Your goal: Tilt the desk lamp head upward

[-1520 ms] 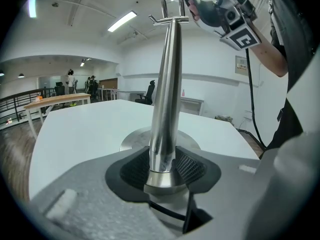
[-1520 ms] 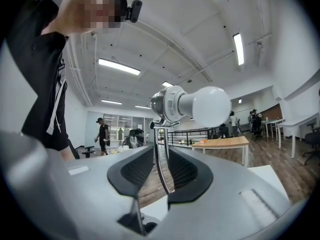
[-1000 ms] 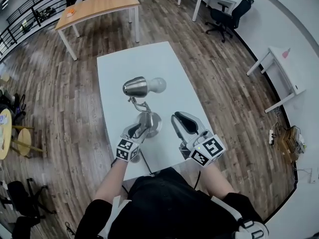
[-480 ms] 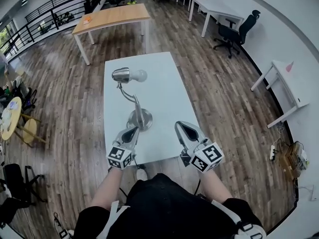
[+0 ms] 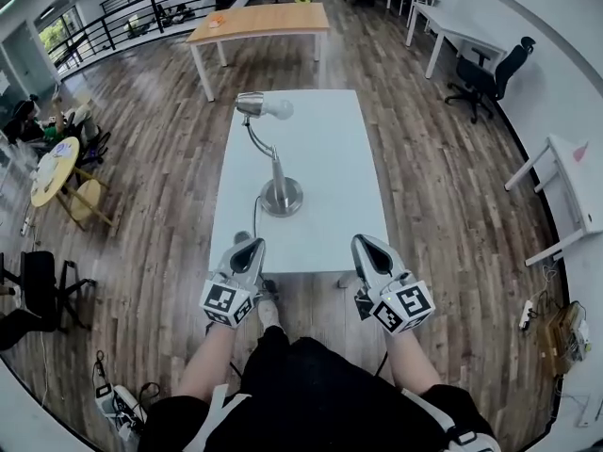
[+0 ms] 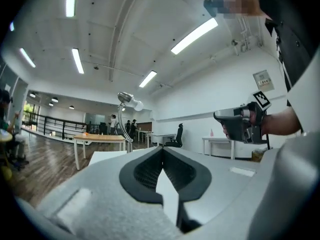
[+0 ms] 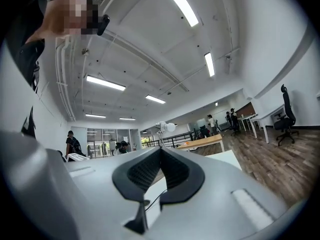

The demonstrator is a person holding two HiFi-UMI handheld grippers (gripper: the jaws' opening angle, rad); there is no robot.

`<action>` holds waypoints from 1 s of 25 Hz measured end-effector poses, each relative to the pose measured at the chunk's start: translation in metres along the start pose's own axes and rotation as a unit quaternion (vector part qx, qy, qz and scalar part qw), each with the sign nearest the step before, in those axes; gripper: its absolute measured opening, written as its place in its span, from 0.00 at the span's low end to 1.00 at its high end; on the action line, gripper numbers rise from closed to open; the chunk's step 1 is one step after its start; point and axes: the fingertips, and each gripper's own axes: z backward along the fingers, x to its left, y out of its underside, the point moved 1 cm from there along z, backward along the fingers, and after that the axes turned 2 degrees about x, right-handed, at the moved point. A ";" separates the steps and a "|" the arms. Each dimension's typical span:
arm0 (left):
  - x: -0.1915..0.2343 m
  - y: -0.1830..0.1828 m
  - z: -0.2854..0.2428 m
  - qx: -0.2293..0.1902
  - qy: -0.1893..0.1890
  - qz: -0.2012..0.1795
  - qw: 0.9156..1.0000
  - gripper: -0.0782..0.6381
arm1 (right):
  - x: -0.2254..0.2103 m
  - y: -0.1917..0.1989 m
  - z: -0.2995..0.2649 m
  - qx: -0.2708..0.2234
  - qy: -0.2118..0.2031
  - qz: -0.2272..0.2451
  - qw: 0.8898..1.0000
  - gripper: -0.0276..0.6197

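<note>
**Open office around the white table (image 5: 325,172)**

The white table stands on a wood-plank floor (image 5: 160,158). Beyond its far end is a wooden-topped table (image 5: 264,19), with a black railing (image 5: 132,12) behind it. A black office chair (image 5: 485,72) sits at the right, a round yellow table (image 5: 52,169) at the left. Long ceiling lights (image 6: 194,35) glow overhead.
</note>
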 end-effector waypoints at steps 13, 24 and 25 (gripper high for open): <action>-0.003 -0.017 0.069 -0.028 0.022 -0.026 0.999 0.11 | 0.032 0.013 0.005 0.004 0.047 0.030 0.998 0.05; 0.047 -0.029 0.099 -0.057 0.010 0.027 0.998 0.11 | 0.059 0.020 -0.009 -0.016 0.086 0.029 0.996 0.05; 0.048 -0.030 0.099 -0.060 0.012 0.029 0.998 0.11 | 0.060 0.020 -0.010 -0.018 0.089 0.026 0.996 0.05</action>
